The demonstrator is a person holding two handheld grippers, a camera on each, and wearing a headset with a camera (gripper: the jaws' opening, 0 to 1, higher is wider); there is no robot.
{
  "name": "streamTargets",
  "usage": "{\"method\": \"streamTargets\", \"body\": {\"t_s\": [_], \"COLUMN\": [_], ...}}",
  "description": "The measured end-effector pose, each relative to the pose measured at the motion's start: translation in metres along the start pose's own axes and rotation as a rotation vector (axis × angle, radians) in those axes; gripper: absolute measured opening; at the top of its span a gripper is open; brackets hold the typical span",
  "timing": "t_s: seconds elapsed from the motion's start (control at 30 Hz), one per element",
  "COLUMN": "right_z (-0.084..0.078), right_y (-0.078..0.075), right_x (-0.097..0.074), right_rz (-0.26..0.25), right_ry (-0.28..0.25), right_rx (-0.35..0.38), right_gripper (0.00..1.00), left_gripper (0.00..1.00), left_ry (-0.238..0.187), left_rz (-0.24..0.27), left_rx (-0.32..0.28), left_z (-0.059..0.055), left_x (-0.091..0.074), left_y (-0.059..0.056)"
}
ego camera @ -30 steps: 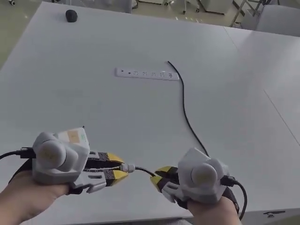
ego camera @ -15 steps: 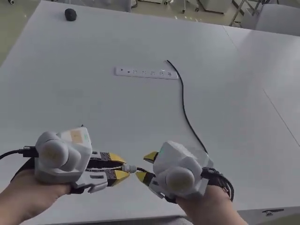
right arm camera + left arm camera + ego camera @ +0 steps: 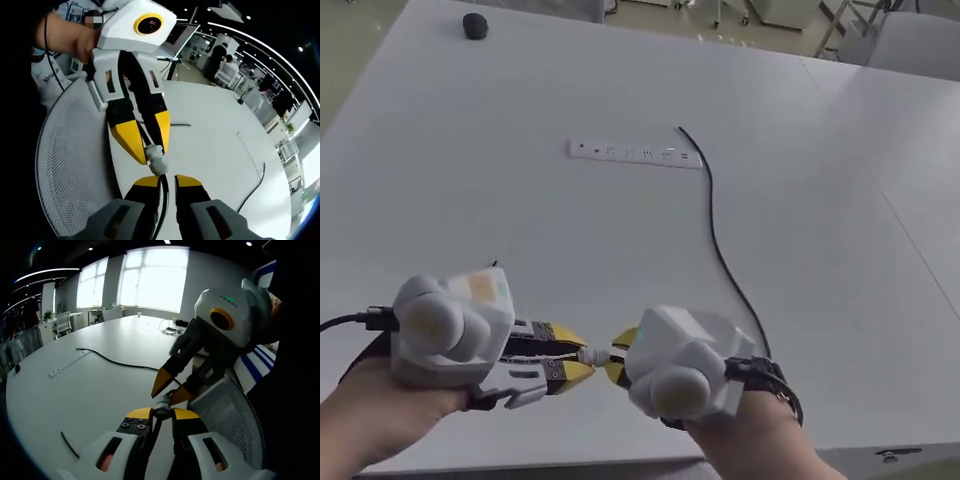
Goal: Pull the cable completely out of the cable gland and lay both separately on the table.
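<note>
At the near edge of the white table (image 3: 620, 80), held in the air: one white plastic cable gland (image 3: 590, 355), with a thin black cable (image 3: 162, 196) threaded through it.

Left gripper (image 3: 572, 356): yellow jaws closed on the gland body.

Right gripper (image 3: 167, 181): jaws narrow, tips just beside the gland mouth, the cable running between them. I cannot tell whether they pinch it.

Farther out: a long white power strip (image 3: 635, 153), its black cord (image 3: 718, 245) trailing towards me, both well apart from the work.

Risks, as I judge them:
- A loose right grip slides along the cable and draws nothing.
- A bite on the gland instead of the cable tugs it from my left jaws.
- A skewed pull may kink the cable at the gland mouth.
</note>
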State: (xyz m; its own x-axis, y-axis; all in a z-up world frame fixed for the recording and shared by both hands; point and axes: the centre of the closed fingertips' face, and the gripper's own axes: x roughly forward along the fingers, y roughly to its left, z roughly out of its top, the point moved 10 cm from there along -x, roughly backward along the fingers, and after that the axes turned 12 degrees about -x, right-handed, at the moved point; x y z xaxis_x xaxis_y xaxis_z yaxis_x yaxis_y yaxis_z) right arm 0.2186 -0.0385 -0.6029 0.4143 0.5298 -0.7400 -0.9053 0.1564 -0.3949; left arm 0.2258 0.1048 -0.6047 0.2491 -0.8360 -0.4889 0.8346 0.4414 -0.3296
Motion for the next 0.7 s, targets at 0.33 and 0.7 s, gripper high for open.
{"method": "streamTargets", "body": {"t_s": [0.33,0.7], "right_z": [0.0006,-0.0021], "right_y": [0.0041,0.0078], "right_x": [-0.0016,-0.0027], "right_rz": [0.004,0.008], "right_ry": [0.013,-0.007], "right_rx": [-0.053,-0.055], "right_gripper": [0.01,0.0], "left_gripper": [0.15,0.15], "left_ry": [0.007,0.02], "left_rz": [0.002,-0.002], "left_rx": [-0.003,-0.008], "left_z": [-0.0015,-0.0042], "left_x": [0.0018,0.0029], "left_y": [0.0008,0.0001]}}
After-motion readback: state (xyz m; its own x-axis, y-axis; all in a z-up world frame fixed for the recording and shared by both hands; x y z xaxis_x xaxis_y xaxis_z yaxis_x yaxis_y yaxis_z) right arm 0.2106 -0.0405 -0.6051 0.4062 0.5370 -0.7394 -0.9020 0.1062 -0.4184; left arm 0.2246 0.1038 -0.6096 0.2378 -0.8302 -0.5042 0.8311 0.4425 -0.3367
